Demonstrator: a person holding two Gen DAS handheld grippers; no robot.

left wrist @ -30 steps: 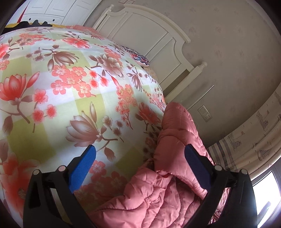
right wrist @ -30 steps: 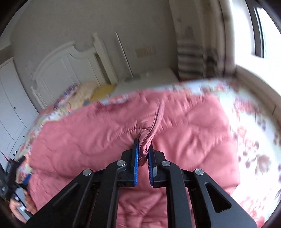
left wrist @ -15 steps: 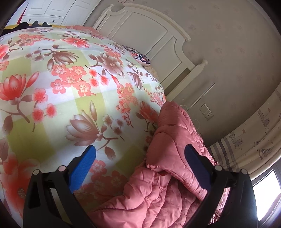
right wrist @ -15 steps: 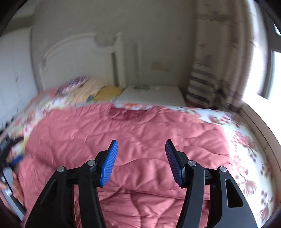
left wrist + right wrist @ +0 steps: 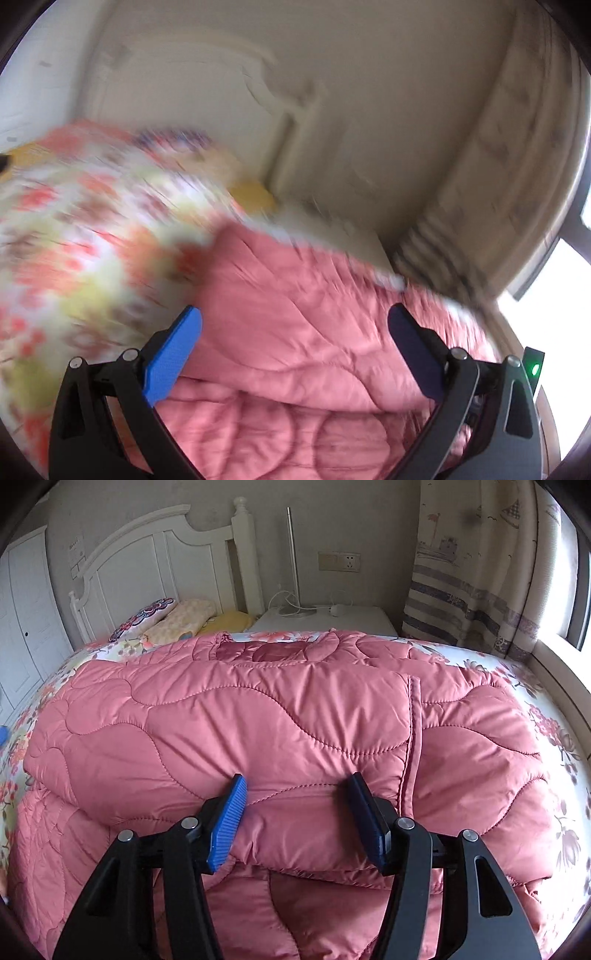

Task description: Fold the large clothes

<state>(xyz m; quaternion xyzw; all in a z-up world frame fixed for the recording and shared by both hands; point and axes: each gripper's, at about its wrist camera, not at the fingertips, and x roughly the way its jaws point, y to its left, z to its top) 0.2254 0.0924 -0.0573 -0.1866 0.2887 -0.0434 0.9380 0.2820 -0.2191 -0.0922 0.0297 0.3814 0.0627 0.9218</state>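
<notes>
- Left wrist view: heavy blur now, where it was sharp a second ago; left tongs [image 5: 293,334] wide, holding nothing, swung over the pink quilted coat [image 5: 295,325] on the floral bed [image 5: 74,258].
- Right wrist view: right tongs [image 5: 297,812], clamped on a coat ridge a second ago, now wide and empty. Fold looks laid; coat lies doubled, puffy, wavy-stitched, across the bed.

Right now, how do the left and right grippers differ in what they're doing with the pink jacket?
The right gripper sits low against the pink jacket, its fingers straddling the folded edge; the left gripper hovers above it. The right view is sharp, the left view motion-blurred. Both are open and hold nothing.
</notes>
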